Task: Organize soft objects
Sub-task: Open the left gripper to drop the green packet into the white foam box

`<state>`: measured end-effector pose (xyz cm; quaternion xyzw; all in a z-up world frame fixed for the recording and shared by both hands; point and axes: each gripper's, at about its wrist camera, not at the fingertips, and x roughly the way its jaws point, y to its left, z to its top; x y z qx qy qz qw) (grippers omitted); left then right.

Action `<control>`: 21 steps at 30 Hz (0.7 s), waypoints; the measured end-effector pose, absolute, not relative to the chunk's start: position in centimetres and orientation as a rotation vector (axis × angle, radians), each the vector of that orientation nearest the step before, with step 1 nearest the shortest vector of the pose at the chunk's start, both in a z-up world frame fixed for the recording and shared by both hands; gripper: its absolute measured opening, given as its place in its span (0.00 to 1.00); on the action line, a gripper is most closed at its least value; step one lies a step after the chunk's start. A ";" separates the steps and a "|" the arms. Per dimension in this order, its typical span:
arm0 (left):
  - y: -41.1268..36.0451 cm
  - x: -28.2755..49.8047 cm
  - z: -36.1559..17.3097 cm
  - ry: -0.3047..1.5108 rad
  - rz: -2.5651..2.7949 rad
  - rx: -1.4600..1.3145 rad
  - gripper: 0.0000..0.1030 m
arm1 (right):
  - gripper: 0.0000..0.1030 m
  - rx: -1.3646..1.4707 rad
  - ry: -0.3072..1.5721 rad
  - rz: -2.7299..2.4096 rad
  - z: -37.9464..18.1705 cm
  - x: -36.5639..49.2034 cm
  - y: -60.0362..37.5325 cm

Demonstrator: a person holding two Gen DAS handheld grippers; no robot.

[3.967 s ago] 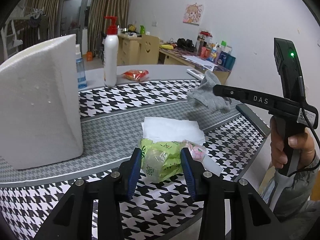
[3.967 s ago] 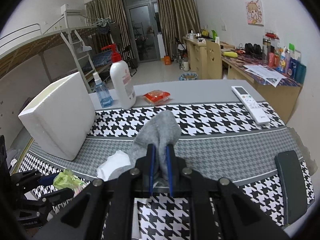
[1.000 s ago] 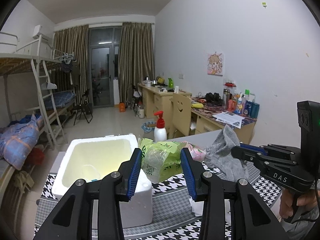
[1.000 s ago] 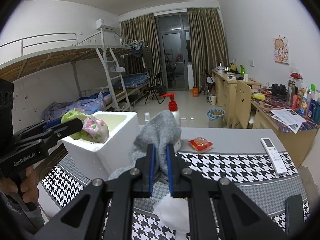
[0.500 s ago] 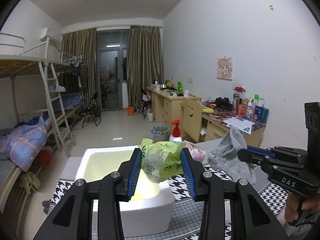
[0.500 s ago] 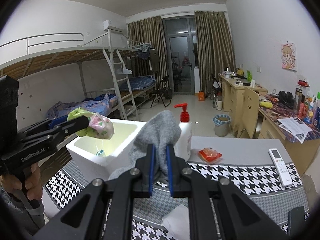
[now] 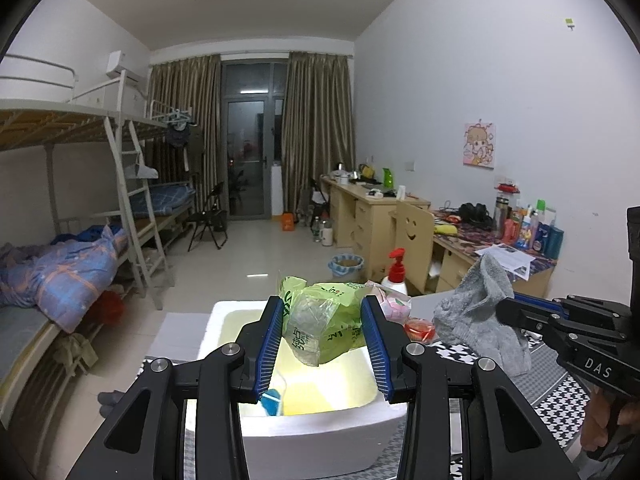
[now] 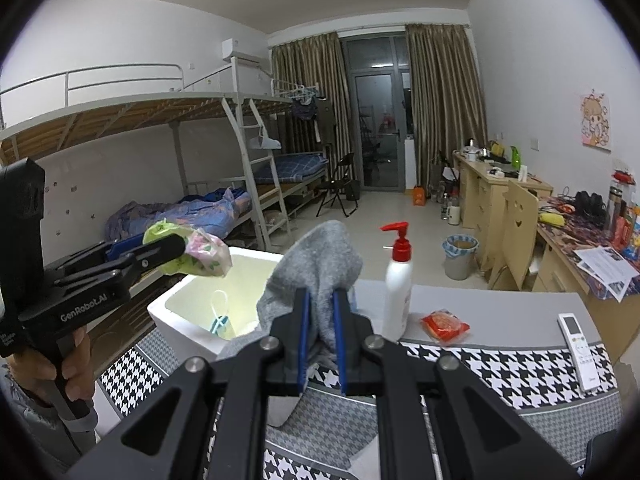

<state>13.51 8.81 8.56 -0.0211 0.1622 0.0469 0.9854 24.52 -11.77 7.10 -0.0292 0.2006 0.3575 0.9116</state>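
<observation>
Both grippers up in the air – left gripper (image 7: 325,340) clamped w/ a medium gap, right gripper (image 8: 320,334) pinched nearly closed, each held by a hand (image 8: 48,364).

one foam box (image 8: 188,312), one gray sock (image 8: 320,264), one bottle (image 8: 398,284)

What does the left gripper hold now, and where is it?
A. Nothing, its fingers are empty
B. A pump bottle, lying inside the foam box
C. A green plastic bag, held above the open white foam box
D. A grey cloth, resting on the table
C: the left gripper is clamped on the green plastic bag, which hangs in the air over the open white foam box; the grey cloth is in the right gripper.
</observation>
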 end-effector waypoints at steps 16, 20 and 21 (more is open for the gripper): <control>11.1 15.5 7.3 0.367 0.178 -0.046 0.41 | 0.14 -0.097 0.438 0.797 7.2 25.7 -8.0; 11.6 16.1 6.9 0.386 0.178 -0.051 0.41 | 0.14 -0.102 0.452 0.792 6.9 26.1 -7.3; 11.6 16.3 6.8 0.389 0.178 -0.051 0.41 | 0.14 -0.106 0.453 0.790 6.9 26.2 -7.1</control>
